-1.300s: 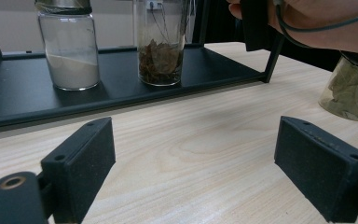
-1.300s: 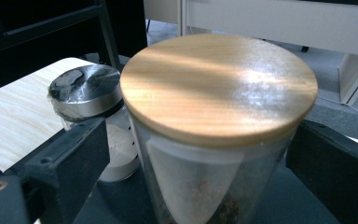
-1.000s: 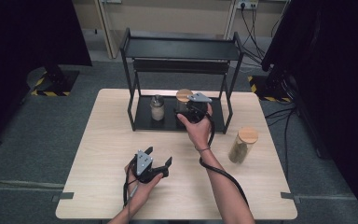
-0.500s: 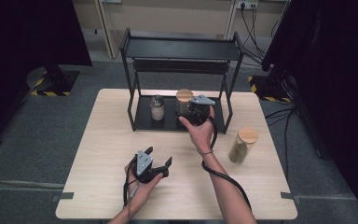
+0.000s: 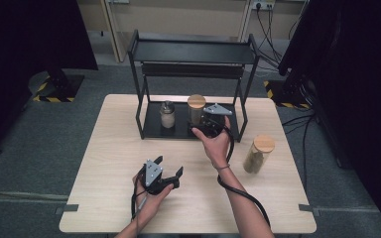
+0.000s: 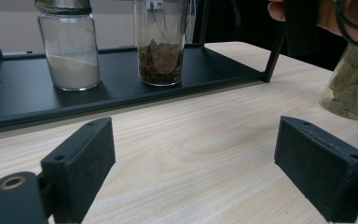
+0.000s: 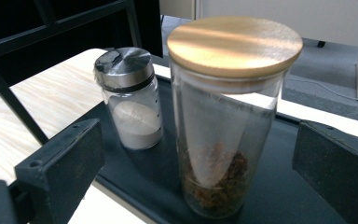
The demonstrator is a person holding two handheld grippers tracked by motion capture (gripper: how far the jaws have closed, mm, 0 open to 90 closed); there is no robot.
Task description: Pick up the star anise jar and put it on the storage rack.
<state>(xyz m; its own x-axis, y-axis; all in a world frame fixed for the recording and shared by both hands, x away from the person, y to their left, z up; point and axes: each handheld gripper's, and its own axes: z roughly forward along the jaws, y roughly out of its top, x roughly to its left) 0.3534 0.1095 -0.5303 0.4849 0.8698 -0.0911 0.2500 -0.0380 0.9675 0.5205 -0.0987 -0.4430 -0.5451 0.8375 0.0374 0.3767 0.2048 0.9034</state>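
Pale wooden surface (image 5: 119,148) carries a black rack (image 5: 154,128). On its lower shelf stand a shaker (image 7: 129,95) and the wooden-lidded jar (image 7: 230,116), placed; right gripper (image 7: 200,172) fingers wide around it. Left gripper (image 6: 205,179) wide, idle. Another jar (image 5: 259,153) waits outside.

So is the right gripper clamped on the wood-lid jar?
No: in the right gripper view the right gripper stands open, both jaws well clear of the jar.
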